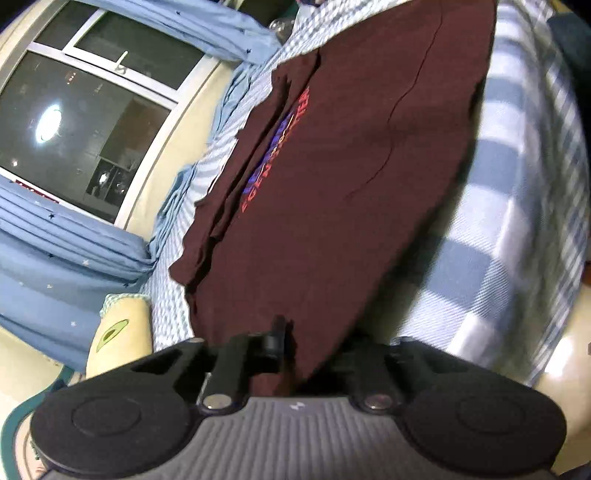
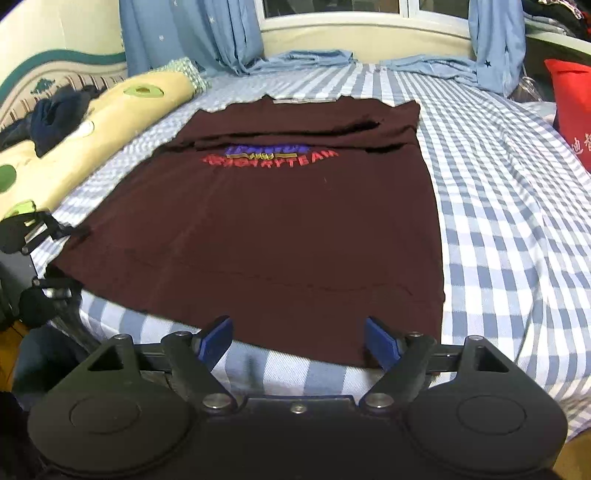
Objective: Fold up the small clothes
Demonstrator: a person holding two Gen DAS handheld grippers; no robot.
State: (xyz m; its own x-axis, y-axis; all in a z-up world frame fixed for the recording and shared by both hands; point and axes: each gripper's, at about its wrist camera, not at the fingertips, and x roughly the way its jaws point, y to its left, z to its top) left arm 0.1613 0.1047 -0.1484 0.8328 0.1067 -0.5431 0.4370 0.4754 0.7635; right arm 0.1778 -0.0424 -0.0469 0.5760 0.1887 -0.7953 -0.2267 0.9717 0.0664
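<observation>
Pinching the maroon T-shirt [image 1: 332, 184] hem, left tool [image 1: 280, 347] risks slipping; right tool [image 2: 299, 341], spread at six o'clock, holds nothing.

shirt [image 2: 280, 229] = dark maroon, print [image 2: 269, 156] on chest in red letters w/ purple-blue and bit of yellow above. bedsheet [image 2: 498, 206] blue-white check. curtains [image 2: 192, 33] light blue w/ tiny dark and white stars. pillow [image 2: 110, 122] pale yellow, green spots, green-white check end. cushion [image 2: 570, 110] bright red, white characters. headboard [image 2: 55, 70] cream w/ teal wave band. right gripper [image 2: 297, 341] black, fingers [image 2: 216, 341] blue.
</observation>
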